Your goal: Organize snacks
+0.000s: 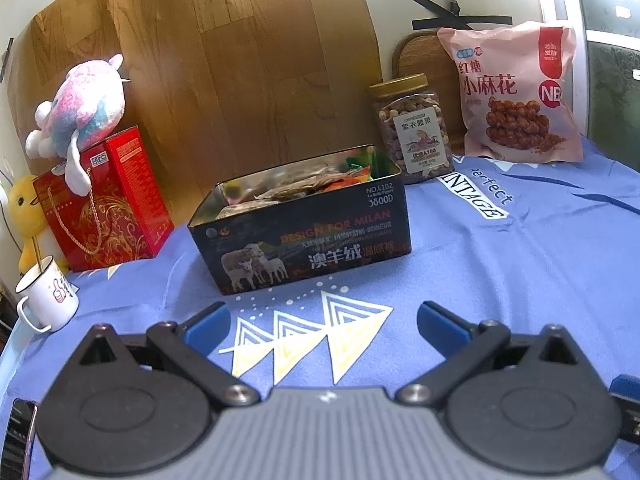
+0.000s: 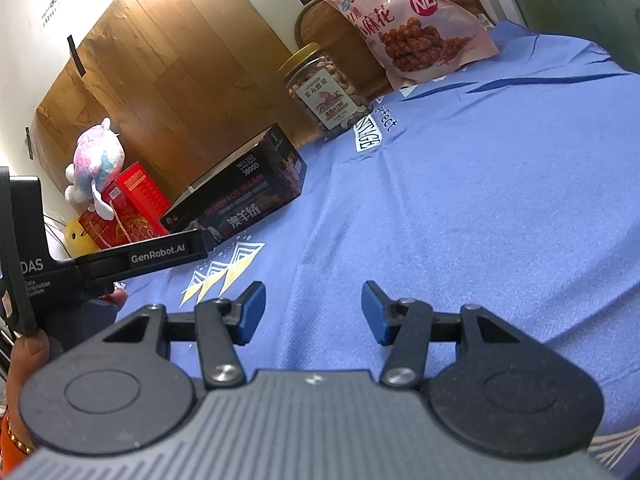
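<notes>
Both grippers, left gripper (image 1: 322, 322) and right gripper (image 2: 313, 312), hovered with jaws wide, empty. Open tin (image 1: 304, 236) sat mid-desk, already heaped; further packets risked spilling. Nut jar (image 1: 412, 128) just behind could topple.

- blue cloth (image 1: 500, 280) showing white and yellow triangles ahead of the gripper
- black box (image 1: 304, 240) sporting white sheep
- pink bag (image 1: 516, 96) sitting far right
- red box (image 1: 108, 204) wearing gold swirls

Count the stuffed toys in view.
2: a pink-and-blue plush sitting on the red gift box, and a yellow one beside that box, partly hidden. Others may be hidden.
</notes>
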Action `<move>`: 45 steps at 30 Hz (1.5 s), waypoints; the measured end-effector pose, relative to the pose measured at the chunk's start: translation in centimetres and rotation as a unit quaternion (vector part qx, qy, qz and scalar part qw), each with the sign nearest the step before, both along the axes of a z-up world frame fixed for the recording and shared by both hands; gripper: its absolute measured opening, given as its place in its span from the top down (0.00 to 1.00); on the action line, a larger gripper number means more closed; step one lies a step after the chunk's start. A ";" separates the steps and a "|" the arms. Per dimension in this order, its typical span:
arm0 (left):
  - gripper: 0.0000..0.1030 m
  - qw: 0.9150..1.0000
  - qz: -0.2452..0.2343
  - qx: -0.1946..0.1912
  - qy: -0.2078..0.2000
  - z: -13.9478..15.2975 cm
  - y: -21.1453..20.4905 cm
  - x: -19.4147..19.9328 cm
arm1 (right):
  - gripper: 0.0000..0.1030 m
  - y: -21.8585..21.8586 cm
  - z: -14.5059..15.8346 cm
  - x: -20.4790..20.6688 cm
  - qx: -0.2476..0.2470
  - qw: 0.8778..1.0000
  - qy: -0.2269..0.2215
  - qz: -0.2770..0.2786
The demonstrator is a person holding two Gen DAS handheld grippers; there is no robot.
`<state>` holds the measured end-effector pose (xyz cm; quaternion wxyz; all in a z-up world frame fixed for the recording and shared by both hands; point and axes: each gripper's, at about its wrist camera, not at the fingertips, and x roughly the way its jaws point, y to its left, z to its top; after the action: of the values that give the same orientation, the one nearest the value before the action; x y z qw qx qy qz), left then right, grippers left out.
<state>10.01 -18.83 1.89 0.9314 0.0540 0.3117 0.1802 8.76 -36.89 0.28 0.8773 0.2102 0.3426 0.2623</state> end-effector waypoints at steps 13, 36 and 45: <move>0.00 1.000 0.007 0.001 0.008 -0.3 0.3 -0.1 | 0.46 0.0 -0.1 -0.1 0.003 1.000 0.000 0.002; 0.00 0.999 0.034 0.013 0.001 0.3 1.2 -0.8 | 0.46 0.5 1.1 1.6 0.001 1.000 -0.007 0.025; 0.00 0.997 0.068 0.011 -0.016 1.4 3.5 -1.7 | 0.45 2.4 4.5 3.3 0.000 0.998 -0.042 0.056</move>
<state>8.30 -15.34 3.28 0.9212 0.0396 0.2979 0.2473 12.10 -34.46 4.80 0.8747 0.1792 0.3171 0.3198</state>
